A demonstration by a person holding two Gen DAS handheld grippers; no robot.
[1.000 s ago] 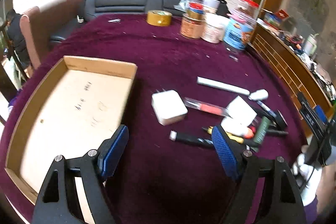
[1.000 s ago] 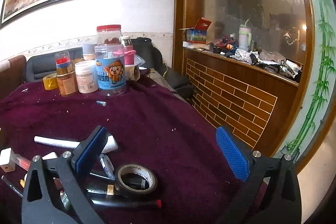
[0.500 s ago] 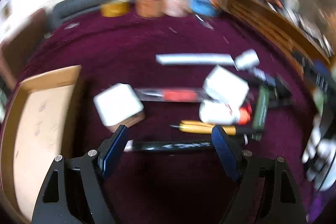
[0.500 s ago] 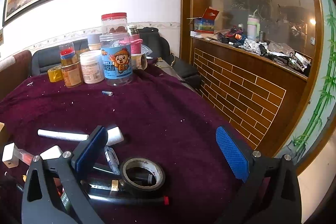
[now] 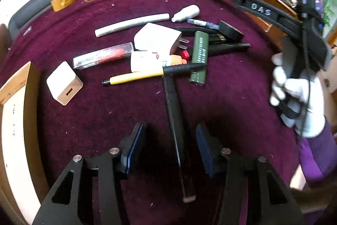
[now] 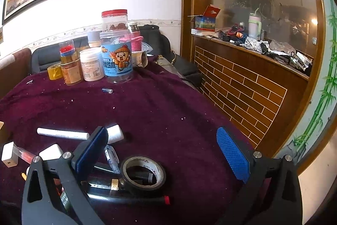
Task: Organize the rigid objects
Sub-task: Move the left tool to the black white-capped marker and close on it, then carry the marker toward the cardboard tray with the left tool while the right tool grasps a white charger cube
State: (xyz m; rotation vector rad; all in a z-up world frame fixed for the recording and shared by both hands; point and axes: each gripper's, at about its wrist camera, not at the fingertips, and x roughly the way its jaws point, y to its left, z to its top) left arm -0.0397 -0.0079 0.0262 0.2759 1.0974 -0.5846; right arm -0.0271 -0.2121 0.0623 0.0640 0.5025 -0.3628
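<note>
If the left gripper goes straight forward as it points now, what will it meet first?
Probably the long black marker lying between the open fingers of the left gripper. It runs forward toward the yellow pen, which it appears to touch, though depth is unclear.

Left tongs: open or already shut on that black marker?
Open. The left tongs straddle the black marker, which lies on the cloth between the pads with gaps on both sides.
</note>
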